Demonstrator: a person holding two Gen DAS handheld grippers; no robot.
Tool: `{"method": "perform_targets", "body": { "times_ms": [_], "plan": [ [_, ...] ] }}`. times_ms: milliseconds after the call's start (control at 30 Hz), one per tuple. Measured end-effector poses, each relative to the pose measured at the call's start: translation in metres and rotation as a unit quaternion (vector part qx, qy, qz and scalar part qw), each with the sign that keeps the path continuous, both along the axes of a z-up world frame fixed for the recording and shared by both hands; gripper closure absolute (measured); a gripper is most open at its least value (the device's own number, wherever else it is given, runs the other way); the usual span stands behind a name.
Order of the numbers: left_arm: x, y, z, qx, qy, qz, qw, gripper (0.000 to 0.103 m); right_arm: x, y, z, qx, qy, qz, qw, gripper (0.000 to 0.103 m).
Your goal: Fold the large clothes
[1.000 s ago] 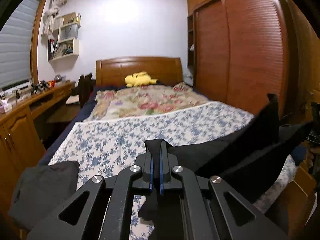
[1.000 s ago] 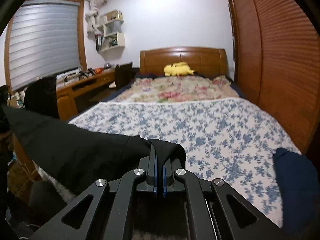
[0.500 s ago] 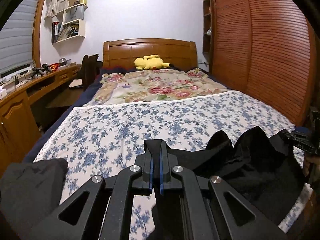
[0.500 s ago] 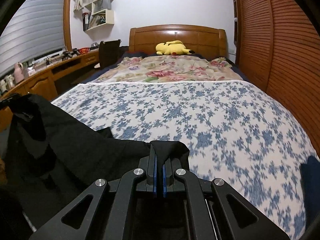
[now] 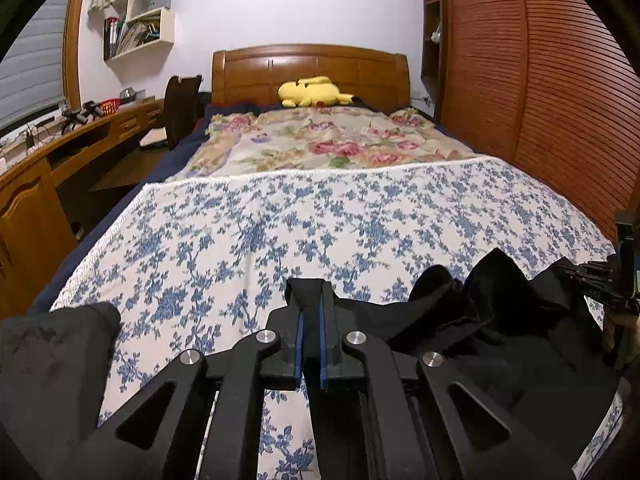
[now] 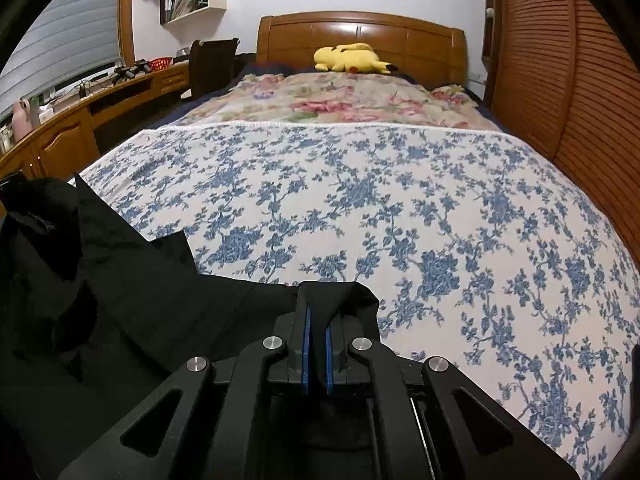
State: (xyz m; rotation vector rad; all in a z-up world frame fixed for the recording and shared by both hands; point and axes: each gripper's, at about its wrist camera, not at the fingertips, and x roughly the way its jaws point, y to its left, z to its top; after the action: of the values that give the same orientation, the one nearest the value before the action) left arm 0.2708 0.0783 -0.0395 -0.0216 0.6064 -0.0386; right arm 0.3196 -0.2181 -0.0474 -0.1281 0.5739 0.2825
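A large black garment [image 5: 500,344] lies bunched over the near end of the bed with the blue-flowered cover [image 5: 320,224]. My left gripper [image 5: 310,312] is shut on one edge of it, low over the cover. My right gripper [image 6: 316,312] is shut on another edge of the same black garment [image 6: 120,280], which spreads to its left. The right gripper's body also shows at the far right of the left wrist view [image 5: 616,280].
A dark grey folded cloth [image 5: 52,360] lies at the bed's near left corner. A dark blue cloth [image 6: 635,360] shows at the right edge. A yellow plush toy [image 5: 312,92] lies by the headboard. A wooden desk [image 5: 48,160] runs along the left, a slatted wardrobe [image 5: 540,80] along the right.
Both grippers have come down and forward toward the bed with the black garment. The garment was stretched in the air between them; it now rests bunched on the cover.
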Motion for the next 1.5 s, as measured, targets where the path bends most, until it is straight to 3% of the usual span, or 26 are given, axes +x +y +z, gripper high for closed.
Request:
{"method": "perform_targets", "body": {
  "times_ms": [100,267,367,567,733,867,1233,1500],
  "plan": [
    [-0.001,0.001,-0.004,0.004,0.007,-0.001,1.0000,0.095,0.003,-0.001,0.004,0.016,0.003,0.015,1.000,0.086],
    [-0.011,0.003,-0.002,0.000,0.003,-0.009,1.0000,0.075,-0.001,0.000,0.017,0.031,-0.004,0.036,0.999,0.052],
    [-0.016,0.004,0.000,-0.012,0.003,-0.019,0.9997,0.069,-0.006,0.001,0.022,0.016,-0.018,0.031,0.999,0.043],
    [-0.023,0.000,-0.002,-0.021,0.009,-0.038,0.9990,0.064,0.000,-0.005,0.021,0.004,-0.010,0.010,1.000,0.039],
    [-0.027,-0.010,-0.005,-0.020,0.011,-0.051,0.9984,0.052,0.021,-0.004,0.004,-0.038,0.036,-0.011,0.999,0.039],
    [-0.030,-0.016,-0.004,-0.021,0.007,-0.060,0.9980,0.043,0.040,-0.008,-0.005,-0.032,0.076,-0.019,0.996,0.039],
    [-0.032,-0.024,-0.005,-0.013,0.010,-0.071,0.9973,0.039,0.090,0.003,-0.029,-0.033,0.165,-0.023,0.985,0.039],
    [-0.033,-0.024,-0.005,-0.015,0.009,-0.073,0.9972,0.038,0.105,0.008,-0.042,-0.010,0.183,-0.009,0.983,0.042]
  ]
}}
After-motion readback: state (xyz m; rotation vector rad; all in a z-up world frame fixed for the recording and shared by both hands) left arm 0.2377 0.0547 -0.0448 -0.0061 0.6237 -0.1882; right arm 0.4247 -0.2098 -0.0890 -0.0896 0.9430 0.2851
